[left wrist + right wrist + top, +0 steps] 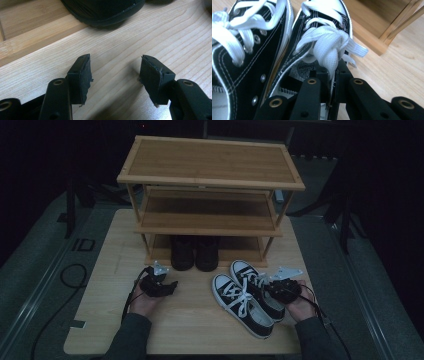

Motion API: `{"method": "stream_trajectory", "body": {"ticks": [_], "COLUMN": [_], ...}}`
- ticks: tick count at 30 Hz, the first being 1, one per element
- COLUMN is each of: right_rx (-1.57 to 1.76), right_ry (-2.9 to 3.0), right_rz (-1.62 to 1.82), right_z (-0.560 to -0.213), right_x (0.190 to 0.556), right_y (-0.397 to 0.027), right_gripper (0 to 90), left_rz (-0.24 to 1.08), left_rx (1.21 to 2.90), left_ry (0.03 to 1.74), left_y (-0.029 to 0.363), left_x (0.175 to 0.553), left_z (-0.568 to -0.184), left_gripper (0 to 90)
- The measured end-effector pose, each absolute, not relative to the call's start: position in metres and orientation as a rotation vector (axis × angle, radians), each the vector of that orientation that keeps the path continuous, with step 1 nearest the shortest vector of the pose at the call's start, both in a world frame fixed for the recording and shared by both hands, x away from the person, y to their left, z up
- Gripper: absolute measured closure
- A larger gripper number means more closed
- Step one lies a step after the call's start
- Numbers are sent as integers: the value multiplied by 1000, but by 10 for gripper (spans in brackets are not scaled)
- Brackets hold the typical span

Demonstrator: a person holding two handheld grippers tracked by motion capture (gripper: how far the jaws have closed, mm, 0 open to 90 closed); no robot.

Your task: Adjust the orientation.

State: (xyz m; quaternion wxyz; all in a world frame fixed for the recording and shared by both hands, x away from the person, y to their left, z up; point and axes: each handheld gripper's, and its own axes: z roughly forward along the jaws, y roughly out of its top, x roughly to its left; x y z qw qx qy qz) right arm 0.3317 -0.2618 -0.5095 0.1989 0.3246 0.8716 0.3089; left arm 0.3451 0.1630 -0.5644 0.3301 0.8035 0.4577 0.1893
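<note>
The pair of sneakers (247,297) lies on the tabletop (100,320) in front of the shoe rack (210,185), near the right hand. The right gripper (333,75) has its jaws clamped on the tongue and lace of the nearer sneaker (319,45). Canvas and laces are soft and will likely flex; the shoe is probably light, yet may swing. A firmer hold would be the heel collar. The left gripper (115,72) rests with jaws apart and empty, near the black boots (195,252).

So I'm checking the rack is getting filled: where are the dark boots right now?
In the high view the dark boots stand side by side on the bottom shelf of the wooden shoe rack, at its middle, just behind the black-and-white sneakers.
</note>
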Motion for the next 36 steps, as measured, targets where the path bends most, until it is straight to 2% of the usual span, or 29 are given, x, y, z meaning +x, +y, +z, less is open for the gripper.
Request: {"method": "stream_trajectory", "body": {"ticks": [8,14,23,36], "right_rx": [912,900,914,953], "right_ry": [2493,2518,2505,2471], "right_rz": [831,801,831,876], "right_z": [-509,-499,-477,-458], "right_x": [328,324,316,309], "right_y": [-265,-267,-274,-282], "right_gripper": [839,677,553,491], "left_rz": [497,497,496,495], "left_rx": [2101,2102,2101,2102], "left_ry": [1198,1196,1197,1194], "left_y": [163,163,163,163], "left_x": [345,345,345,345], "left_z": [-564,-564,-564,-564], "left_gripper": [425,425,424,423]}}
